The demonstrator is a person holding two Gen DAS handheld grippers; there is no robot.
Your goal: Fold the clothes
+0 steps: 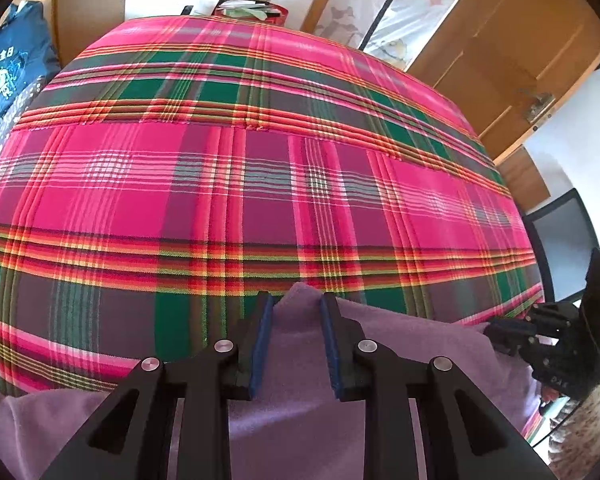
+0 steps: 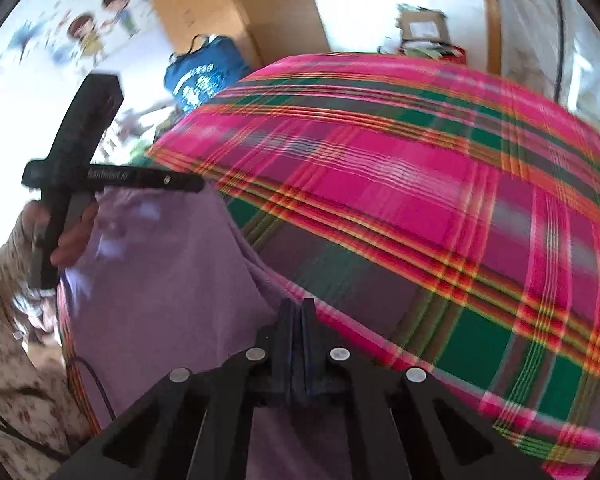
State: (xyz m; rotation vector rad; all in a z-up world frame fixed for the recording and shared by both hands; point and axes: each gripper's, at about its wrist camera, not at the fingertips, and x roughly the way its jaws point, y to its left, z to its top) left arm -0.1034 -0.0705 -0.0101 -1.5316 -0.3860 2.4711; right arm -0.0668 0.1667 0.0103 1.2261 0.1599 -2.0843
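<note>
Left wrist view: purple garment (image 1: 380,380) spread over the near edge of the bed's plaid cover (image 1: 260,168), a peak of its cloth rising between the 2 blue pads of the left gripper (image 1: 296,340), jaws parted and not clamped on it. Right gripper (image 1: 512,334) visible at the cloth's far right edge. Right wrist view, blurred: right gripper (image 2: 298,344) with jaws pressed together at the garment's (image 2: 160,280) edge, apparently pinching it, though the trapped cloth itself hard to make out. Left gripper (image 2: 196,184) at the cloth's other end, held in a hand (image 2: 72,236). For a clean fold, judged from this: close the left pads fully on the raised peak, keep both holds level, keep the edge between them taut.
</note>
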